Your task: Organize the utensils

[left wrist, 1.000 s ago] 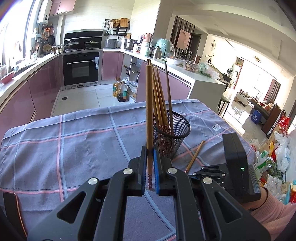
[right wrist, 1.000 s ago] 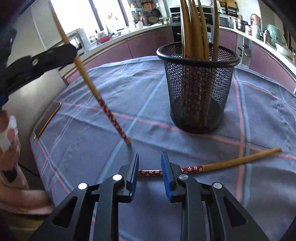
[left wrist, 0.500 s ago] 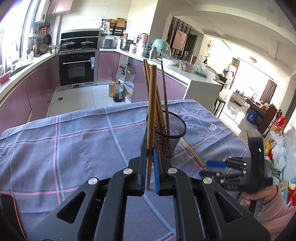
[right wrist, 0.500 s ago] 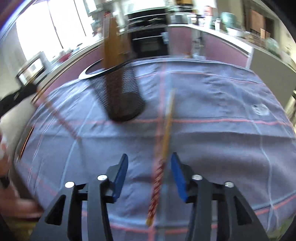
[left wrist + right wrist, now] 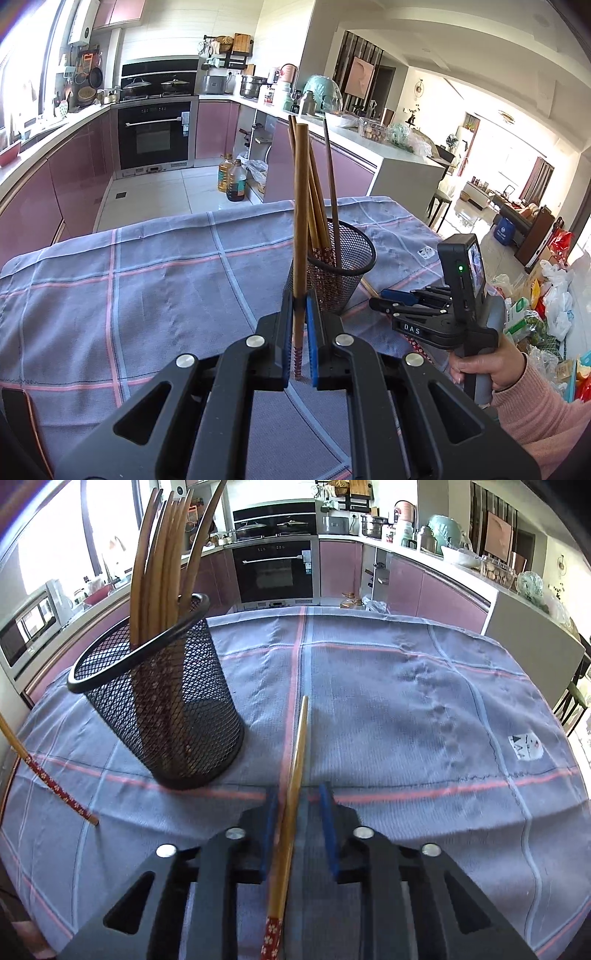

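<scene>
My left gripper (image 5: 299, 300) is shut on a wooden chopstick (image 5: 301, 221) with a red patterned end, held upright just in front of the black mesh cup (image 5: 347, 266). Several chopsticks stand in that cup (image 5: 166, 709). The held chopstick's red tip (image 5: 59, 794) hangs near the cloth, left of the cup. My right gripper (image 5: 297, 794) is low over the cloth, right of the cup. A second chopstick (image 5: 297, 746) lies lengthwise between its blue pads. The jaws are closing, with a gap still showing on the right side.
A blue checked tablecloth (image 5: 406, 720) covers the table, which drops off at the far edge toward the kitchen floor. A hand in a pink sleeve (image 5: 517, 391) holds the right gripper (image 5: 388, 299). Bags and clutter (image 5: 546, 295) lie beyond the table's right edge.
My right gripper swung round from across the lying chopstick to in line with it; its jaws widened, then narrowed around the stick. The left gripper and its chopstick stayed still.
</scene>
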A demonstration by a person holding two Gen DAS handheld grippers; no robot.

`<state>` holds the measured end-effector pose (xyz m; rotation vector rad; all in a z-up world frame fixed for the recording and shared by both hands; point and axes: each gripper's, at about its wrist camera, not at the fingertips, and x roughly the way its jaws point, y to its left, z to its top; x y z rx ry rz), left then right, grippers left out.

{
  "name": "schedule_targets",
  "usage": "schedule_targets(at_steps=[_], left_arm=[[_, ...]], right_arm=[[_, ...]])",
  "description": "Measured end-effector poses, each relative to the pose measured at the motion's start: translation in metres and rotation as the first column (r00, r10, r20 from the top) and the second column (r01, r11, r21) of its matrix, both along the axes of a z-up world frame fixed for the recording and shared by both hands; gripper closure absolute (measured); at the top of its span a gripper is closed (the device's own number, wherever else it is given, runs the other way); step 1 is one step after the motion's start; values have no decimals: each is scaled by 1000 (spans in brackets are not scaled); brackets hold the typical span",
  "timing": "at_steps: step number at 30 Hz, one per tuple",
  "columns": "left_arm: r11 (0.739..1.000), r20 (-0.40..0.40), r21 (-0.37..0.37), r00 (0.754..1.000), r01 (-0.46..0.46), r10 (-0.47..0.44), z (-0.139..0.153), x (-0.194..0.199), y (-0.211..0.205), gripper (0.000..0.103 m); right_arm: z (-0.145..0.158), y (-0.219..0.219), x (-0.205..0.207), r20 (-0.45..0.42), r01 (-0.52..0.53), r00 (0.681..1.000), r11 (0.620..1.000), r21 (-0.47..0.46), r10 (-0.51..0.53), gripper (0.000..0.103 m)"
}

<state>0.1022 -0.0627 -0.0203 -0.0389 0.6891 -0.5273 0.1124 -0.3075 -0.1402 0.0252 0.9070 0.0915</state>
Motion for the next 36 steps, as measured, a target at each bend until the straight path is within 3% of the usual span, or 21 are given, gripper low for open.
schedule_targets(at_steps=[3, 6, 15, 23, 36], left_arm=[[1000, -7, 0, 1000, 1, -1, -1, 2, -1, 95], [1000, -13, 2, 1000, 2, -2, -3, 4, -3, 95], [1000, -9, 3, 1000, 6, -6, 0, 4, -4, 95], [1000, 10, 7, 1000, 12, -12, 5, 3, -7, 95], [1000, 31, 13, 999, 19, -19, 11, 0, -8, 95]], right_arm=[[0, -1, 1, 1, -8, 1000, 1000, 19, 8, 97], [3, -6, -2, 10, 3, 1000, 998, 60, -4, 97], [58, -20, -36, 196, -76, 980, 970, 230, 30, 97], [92, 1, -46, 302, -209, 944, 947, 245, 130, 97], [113, 32, -52, 350, -306, 912, 924, 229, 215, 97]])
